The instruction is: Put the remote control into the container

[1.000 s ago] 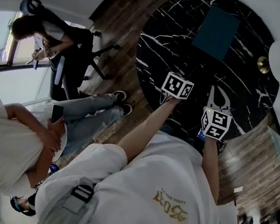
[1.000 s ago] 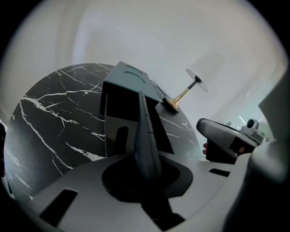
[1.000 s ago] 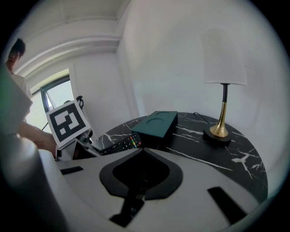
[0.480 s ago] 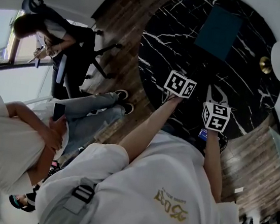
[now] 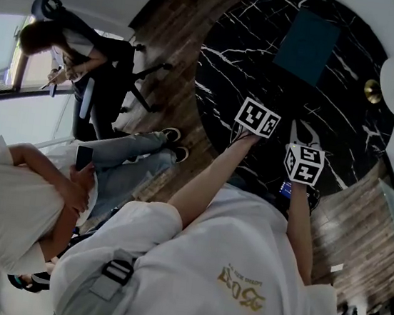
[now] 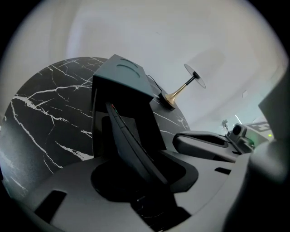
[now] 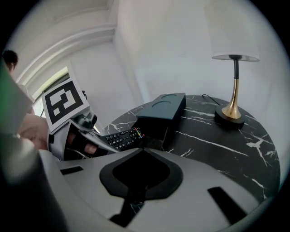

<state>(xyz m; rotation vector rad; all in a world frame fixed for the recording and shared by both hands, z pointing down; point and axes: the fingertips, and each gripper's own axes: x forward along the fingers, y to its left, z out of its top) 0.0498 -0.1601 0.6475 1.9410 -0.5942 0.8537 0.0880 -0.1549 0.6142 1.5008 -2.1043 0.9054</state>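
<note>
Your left gripper's (image 6: 147,154) jaws have just been opening and stand apart, with the remote control (image 6: 129,140) between them. It sits on edge, and its far end reaches the near side of the dark teal container (image 6: 122,74) on the black marble table (image 6: 41,113). Whether it is inside cannot be told. Your right gripper's (image 7: 143,152) jaws are pressed together on nothing, just beside the left gripper.

- Round black marble table, white-veined (image 5: 231,64), upper right of the head view.
- Brass disc-shaded lamp (image 7: 232,115), standing on it, right gripper view's right.
- Seated white-shirted person (image 5: 11,201), head view's lower left.
</note>
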